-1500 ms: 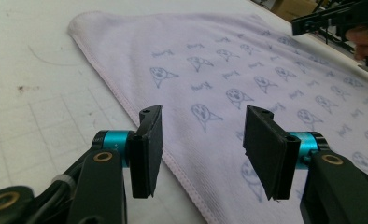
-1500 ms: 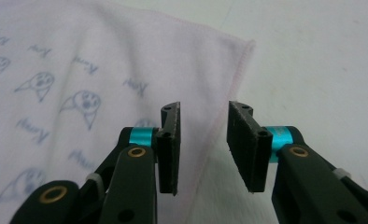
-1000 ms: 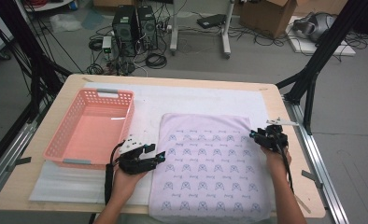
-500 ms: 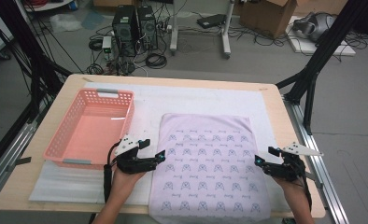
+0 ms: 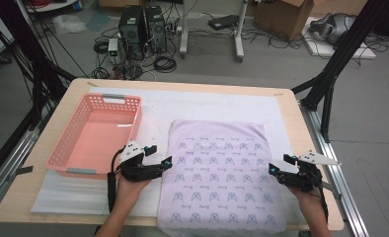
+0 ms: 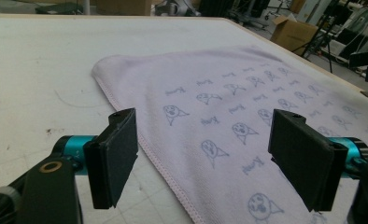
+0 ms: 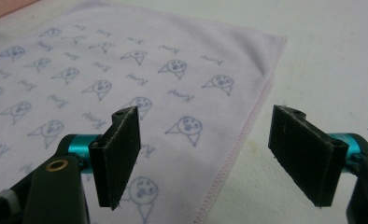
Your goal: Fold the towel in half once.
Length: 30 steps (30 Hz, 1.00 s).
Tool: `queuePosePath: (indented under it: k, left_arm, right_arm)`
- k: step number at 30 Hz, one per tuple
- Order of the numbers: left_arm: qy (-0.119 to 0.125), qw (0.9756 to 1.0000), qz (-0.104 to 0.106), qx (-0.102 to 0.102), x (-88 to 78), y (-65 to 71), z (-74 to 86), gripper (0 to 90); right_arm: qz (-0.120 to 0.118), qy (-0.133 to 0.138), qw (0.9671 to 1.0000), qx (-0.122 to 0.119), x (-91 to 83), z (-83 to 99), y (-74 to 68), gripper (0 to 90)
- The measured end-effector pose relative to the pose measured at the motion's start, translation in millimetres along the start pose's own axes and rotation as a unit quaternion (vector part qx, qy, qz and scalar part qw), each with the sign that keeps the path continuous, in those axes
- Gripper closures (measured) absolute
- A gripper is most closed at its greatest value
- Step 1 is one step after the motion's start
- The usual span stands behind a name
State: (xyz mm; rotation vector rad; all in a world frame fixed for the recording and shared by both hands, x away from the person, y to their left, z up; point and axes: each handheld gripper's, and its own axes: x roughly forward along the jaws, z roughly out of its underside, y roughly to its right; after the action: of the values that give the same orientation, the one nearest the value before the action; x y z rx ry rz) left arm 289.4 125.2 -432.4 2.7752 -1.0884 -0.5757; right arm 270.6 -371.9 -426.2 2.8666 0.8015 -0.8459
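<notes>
Right, cloth (image 5: 221, 177) lies flat on the worktop (image 5: 291, 106), spread on the white mat (image 5: 202, 106), its near edge at the worktop's front lip. Left gripper (image 5: 164, 164) sits at the cloth's left edge, jaws wide apart w/ nothing between the pads; they've just been opening. In the left gripper view the stitched hem (image 6: 161, 161) runs between the jaws, cloth untouched. Right gripper (image 5: 274, 166) is at the right edge, jaws also released, just opened too; the right gripper view has the hem (image 7: 236, 142) passing under the gap. Pink basket (image 5: 74, 153) stands left of the cloth, just beside the left hand (image 5: 129, 186).
</notes>
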Motion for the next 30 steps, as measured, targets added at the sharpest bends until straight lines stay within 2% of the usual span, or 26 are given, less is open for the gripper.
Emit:
queuePosePath:
  k: [6, 9, 11, 13, 16, 19, 22, 26, 30]
  left_arm:
    - [-0.005, 1.0000, -0.001, -0.007, 2.0, -1.9, 0.3, 25.4]
    - [-0.010, 0.9998, 0.005, -0.013, 3.4, -2.0, 0.6, 26.3]
    - [-0.019, 0.9998, 0.009, -0.007, 4.3, -1.0, 1.1, 26.9]
    - [-0.023, 0.9997, 0.009, -0.008, 5.3, -0.6, 0.8, 27.1]
    - [-0.026, 0.9996, 0.006, -0.010, 7.3, 0.4, -1.5, 27.4]
    - [-0.041, 0.9991, 0.002, -0.005, 14.1, -1.8, -6.9, 28.0]
    - [-0.044, 0.9989, 0.006, -0.015, 21.9, -5.3, -14.3, 32.4]
    - [-0.061, 0.9981, -0.004, -0.005, 34.8, -8.0, -27.0, 33.2]
    - [-0.071, 0.9973, -0.015, 0.002, 48.8, -9.7, -36.1, 33.3]
  right_arm:
    - [0.005, -0.003, 1.0000, 0.007, 1.9, 1.0, 3.4, 24.5]
    - [0.007, -0.006, 0.9999, 0.010, 4.6, 1.4, 5.6, 24.6]
    - [0.008, -0.009, 0.9999, 0.007, 6.5, 1.6, 6.0, 24.8]
    - [0.006, -0.014, 0.9999, 0.000, 8.0, 0.9, 6.1, 25.1]
    - [0.004, -0.012, 0.9999, 0.003, 8.5, -1.0, 6.5, 25.3]
    - [0.005, -0.013, 0.9999, 0.004, 10.1, -3.5, 7.1, 26.7]
    - [0.004, -0.014, 0.9999, 0.005, 11.5, -6.8, 9.0, 27.2]
    - [0.007, -0.014, 0.9999, 0.007, 13.9, -13.5, 13.6, 29.4]
    - [0.007, -0.025, 0.9996, 0.012, 24.8, -22.0, 18.3, 32.5]
